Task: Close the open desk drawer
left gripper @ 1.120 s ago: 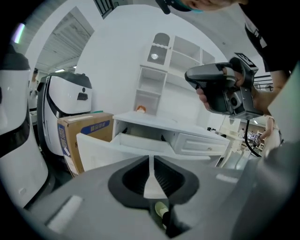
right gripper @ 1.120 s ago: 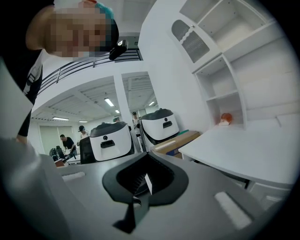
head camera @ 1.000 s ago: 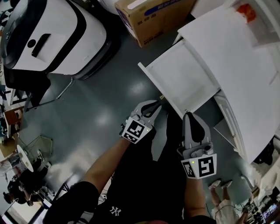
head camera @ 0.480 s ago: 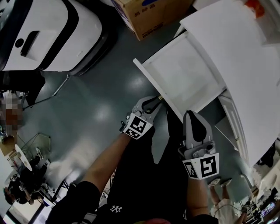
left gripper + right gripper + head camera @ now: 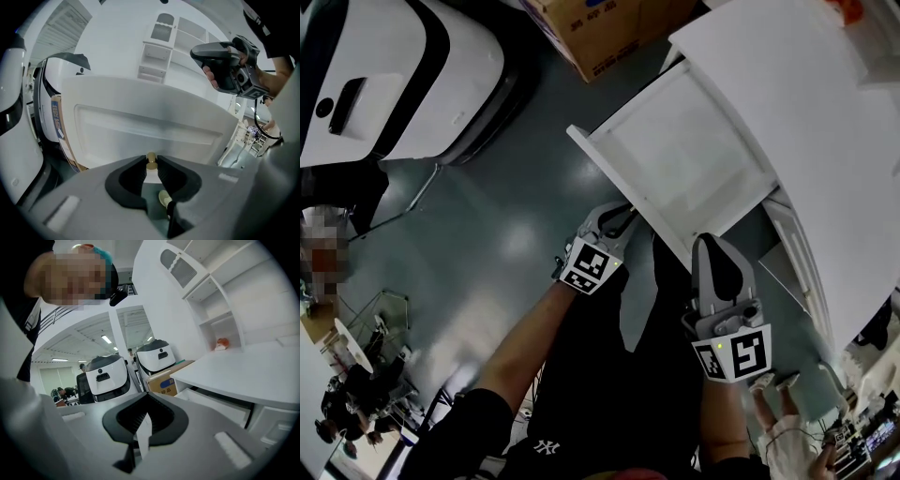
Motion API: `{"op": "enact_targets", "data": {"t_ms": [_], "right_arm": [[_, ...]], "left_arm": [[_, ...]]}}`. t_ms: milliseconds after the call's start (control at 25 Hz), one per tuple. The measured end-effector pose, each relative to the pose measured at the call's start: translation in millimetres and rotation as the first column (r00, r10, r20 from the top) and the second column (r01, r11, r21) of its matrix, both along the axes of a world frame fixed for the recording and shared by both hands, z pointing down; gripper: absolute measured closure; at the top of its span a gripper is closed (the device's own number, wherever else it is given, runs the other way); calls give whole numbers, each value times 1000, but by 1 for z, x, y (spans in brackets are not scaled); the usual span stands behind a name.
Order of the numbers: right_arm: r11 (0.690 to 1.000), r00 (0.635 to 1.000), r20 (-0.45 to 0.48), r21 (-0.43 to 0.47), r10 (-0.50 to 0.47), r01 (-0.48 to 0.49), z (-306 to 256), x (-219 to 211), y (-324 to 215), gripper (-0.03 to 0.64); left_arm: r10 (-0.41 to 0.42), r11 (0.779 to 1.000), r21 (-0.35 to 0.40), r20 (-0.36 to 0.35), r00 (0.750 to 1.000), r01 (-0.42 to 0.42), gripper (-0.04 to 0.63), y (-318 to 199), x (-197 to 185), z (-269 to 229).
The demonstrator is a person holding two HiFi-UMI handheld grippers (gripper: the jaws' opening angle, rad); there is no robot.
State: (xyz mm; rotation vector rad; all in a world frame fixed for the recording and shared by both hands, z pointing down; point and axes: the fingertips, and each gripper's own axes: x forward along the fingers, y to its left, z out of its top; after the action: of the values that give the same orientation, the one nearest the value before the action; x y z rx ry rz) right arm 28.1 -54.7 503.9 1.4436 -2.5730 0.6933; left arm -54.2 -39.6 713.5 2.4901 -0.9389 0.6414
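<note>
Left gripper view showed the left gripper (image 5: 151, 163) with its fingers clamped on the small tan knob (image 5: 151, 157) at the front of the white drawer (image 5: 150, 124). In the head view, that drawer stood pulled out from under the white bench (image 5: 797, 103), toward the near left. The right gripper (image 5: 713, 247) hung near the drawer's near corner, its fingers together on nothing.

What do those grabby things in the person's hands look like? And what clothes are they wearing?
The left gripper and right gripper are smooth light grey shells with black ridged pads inside. Each carries a cube printed with black-and-white square markers. The person wears a black short-sleeved shirt with a small white logo.
</note>
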Motion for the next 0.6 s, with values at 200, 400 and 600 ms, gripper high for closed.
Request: {"op": "enact_targets", "data": {"t_ms": [200,400,600], "right_arm": [[999,999,3,-8,46,-46,2,18,-10,595],[998,998,-6,-8,61,-61,0,35,-21,595],[997,997,-8,-6,80,-80,3,56,-36,595]], "left_arm": [[5,1000,-14,5,1000,-5,525,-11,10,0],[14,1000,-24,11,1000,-13,525,-24,22,0],[27,999,-25,21,999,-26,525,-41,39,3]]}}
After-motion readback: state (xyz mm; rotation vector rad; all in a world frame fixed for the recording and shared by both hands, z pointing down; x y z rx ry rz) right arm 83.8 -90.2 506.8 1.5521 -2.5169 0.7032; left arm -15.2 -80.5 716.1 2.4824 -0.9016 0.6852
